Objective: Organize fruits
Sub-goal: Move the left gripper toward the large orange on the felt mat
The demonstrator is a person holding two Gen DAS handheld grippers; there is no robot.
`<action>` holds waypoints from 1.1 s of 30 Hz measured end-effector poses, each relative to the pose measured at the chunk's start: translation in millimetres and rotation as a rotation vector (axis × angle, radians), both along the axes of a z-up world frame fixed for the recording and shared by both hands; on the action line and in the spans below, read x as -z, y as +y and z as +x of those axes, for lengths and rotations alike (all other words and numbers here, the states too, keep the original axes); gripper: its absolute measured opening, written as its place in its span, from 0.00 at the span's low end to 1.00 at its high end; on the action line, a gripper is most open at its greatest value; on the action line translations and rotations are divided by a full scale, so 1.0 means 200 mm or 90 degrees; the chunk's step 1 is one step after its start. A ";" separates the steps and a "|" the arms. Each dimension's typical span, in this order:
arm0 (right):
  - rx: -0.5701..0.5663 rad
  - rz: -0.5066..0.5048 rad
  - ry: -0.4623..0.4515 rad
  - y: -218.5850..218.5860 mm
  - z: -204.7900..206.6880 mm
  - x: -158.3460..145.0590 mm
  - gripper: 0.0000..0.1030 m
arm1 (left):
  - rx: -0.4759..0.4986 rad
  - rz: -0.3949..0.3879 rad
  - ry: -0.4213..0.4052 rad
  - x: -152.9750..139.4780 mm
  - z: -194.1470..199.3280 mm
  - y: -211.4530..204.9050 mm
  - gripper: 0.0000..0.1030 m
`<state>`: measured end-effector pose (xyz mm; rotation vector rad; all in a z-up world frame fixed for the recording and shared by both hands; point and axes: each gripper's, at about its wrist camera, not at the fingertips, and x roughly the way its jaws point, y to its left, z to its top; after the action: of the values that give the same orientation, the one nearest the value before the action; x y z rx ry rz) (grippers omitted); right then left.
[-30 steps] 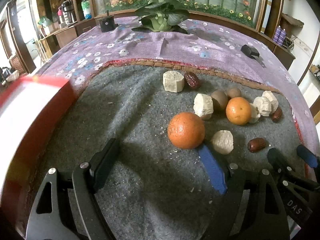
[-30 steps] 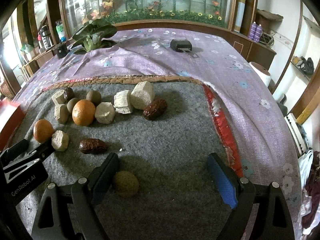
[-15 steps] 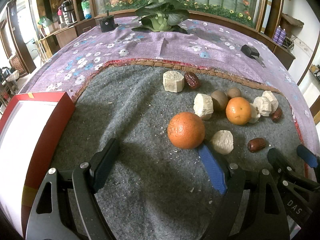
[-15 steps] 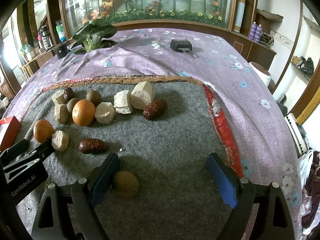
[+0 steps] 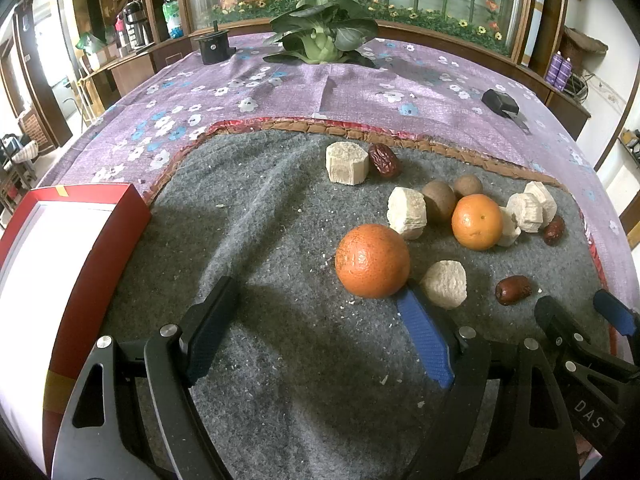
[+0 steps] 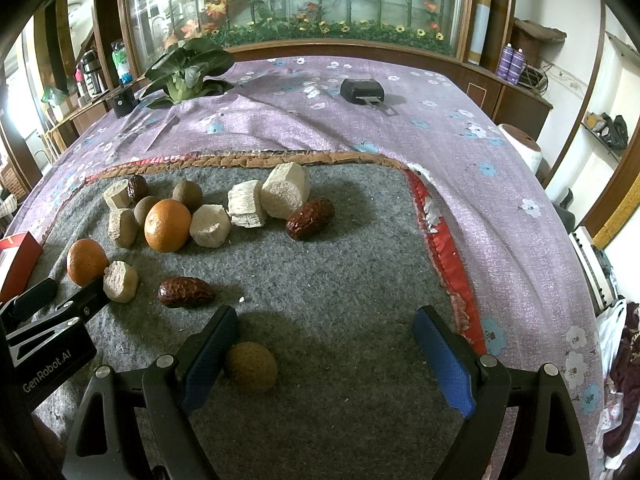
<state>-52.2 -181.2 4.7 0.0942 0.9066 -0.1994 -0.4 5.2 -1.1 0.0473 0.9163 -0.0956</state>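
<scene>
Both grippers stand with their fingers spread wide, gripping nothing. On the left gripper, the blue-padded finger sits just below the nearer orange, seeming to touch its lower edge, beside a pale chunk. On the right gripper, the dark-padded finger lies right against a small brown round fruit; whether they touch I cannot tell.

Bare grey felt mat stretches between the left fingers and off toward the red box at the mat's left edge. Its white inside holds nothing that shows. Right of the right gripper runs the mat's red-and-brown trimmed border, with purple flowered cloth beyond.

The other fruits cluster mid-mat: a second orange, red dates, brown round fruits and more pale chunks.
</scene>
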 end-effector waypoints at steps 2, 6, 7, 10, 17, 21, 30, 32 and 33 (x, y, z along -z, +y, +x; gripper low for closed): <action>0.000 0.000 0.000 0.00 0.00 0.00 0.87 | 0.000 0.000 0.000 0.00 0.00 0.00 0.80; 0.000 0.000 0.000 0.00 0.00 0.01 0.87 | 0.000 0.000 0.000 0.00 0.00 0.00 0.80; 0.000 -0.001 0.000 0.00 0.00 0.01 0.87 | 0.000 0.000 0.000 0.00 0.00 0.00 0.80; 0.000 -0.002 0.000 0.00 0.00 0.01 0.87 | 0.000 0.000 0.000 0.00 0.00 0.00 0.80; -0.015 0.008 0.009 0.00 -0.01 -0.01 0.86 | 0.035 -0.012 0.023 -0.01 -0.01 0.03 0.80; -0.032 0.020 0.000 -0.04 -0.06 -0.08 0.86 | 0.047 -0.015 0.016 -0.08 -0.08 0.09 0.80; -0.049 -0.005 -0.060 -0.12 -0.29 -0.27 0.86 | 0.075 -0.018 -0.025 -0.23 -0.16 0.18 0.80; -0.052 -0.003 -0.068 -0.12 -0.30 -0.29 0.86 | 0.090 -0.022 -0.031 -0.24 -0.17 0.16 0.80; -0.056 -0.001 -0.070 -0.12 -0.31 -0.30 0.86 | 0.099 -0.020 -0.030 -0.25 -0.17 0.14 0.80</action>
<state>-113.5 -205.5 64.4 0.0638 0.7989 -0.1117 -33.6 33.6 48.2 0.0913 0.8629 -0.2527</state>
